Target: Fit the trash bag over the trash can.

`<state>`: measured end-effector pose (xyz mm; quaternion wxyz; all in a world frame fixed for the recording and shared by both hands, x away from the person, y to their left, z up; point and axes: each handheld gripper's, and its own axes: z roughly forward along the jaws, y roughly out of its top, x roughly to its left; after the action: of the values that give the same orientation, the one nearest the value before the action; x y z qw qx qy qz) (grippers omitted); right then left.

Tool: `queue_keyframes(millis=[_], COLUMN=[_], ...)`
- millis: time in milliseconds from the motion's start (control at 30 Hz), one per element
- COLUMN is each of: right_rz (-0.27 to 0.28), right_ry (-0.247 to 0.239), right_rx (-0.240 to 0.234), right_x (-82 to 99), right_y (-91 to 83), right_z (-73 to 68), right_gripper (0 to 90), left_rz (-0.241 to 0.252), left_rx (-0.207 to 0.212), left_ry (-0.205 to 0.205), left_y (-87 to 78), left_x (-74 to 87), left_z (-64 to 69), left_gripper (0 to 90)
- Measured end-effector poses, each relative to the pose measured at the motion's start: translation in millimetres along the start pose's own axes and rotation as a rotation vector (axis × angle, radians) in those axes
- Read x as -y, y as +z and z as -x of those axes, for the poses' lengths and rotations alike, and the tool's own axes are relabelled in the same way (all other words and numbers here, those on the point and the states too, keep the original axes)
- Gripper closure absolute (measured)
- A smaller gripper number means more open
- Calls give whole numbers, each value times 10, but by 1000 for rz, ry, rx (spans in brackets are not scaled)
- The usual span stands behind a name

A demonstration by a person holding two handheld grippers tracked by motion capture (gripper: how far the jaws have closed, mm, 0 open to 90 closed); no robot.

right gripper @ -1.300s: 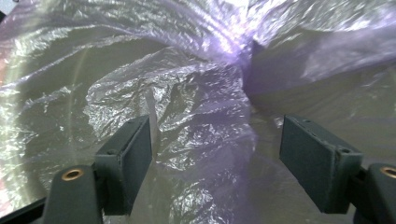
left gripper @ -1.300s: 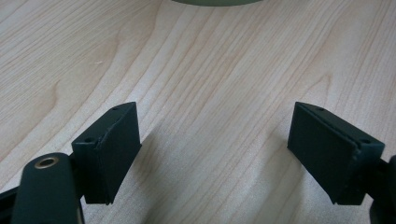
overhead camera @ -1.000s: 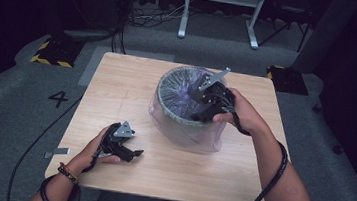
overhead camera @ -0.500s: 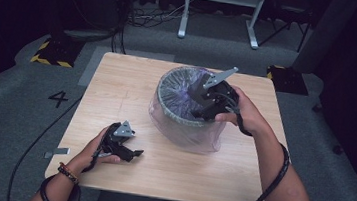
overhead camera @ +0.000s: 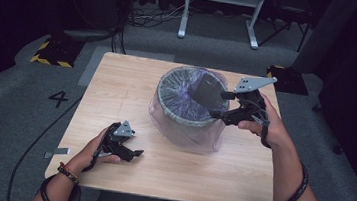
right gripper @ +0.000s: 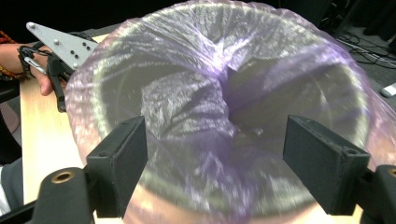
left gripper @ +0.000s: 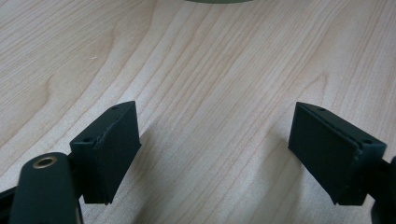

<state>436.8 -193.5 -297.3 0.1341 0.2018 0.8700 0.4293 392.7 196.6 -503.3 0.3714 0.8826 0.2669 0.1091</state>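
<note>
High view puts your right hand (overhead camera: 264, 124) at the right side of the bin (overhead camera: 185, 112), wrist raised, with the right gripper (overhead camera: 220, 105) pointing left across the rim, its grey plate tipped up toward the far side. Its jaws stand apart, with nothing between them; their tips hang over the right edge of the opening. The bin sits near the middle of the table (overhead camera: 117, 89), lined with a thin purple bag (overhead camera: 213, 137) that spills over the rim and down the outside wall.

Right gripper view looks down into that bag (right gripper: 201, 107): the crumpled lining lies beyond both black pads (right gripper: 126, 158), apart from them, the picture blurred.

Your left hand (overhead camera: 93, 147) rests low at the near left of the table, well apart from the bin, forearm coming in from the bottom edge. The left gripper (overhead camera: 133, 152) points right along the tabletop. In the left gripper view its jaws are wide apart over bare wood (left gripper: 215, 93), holding nothing.
</note>
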Motion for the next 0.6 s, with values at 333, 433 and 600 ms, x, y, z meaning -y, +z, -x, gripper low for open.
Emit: queue_keyframes(millis=[333, 433, 600], right_rz=[46, 34, -3], right_ry=[0, -12, -16], right_rx=[24, 59, 85], right_x=[311, 454, 617], right_y=[-221, -262, -237], right_z=[0, -34, -81], right_gripper=[217, 200, 198], left_rz=[0, 0, 0], left_rx=[0, 0, 0], left_ry=[0, 0, 0], left_y=[0, 0, 0], left_x=[0, 0, 0], left_z=[0, 0, 0], left_gripper=[163, 163, 162])
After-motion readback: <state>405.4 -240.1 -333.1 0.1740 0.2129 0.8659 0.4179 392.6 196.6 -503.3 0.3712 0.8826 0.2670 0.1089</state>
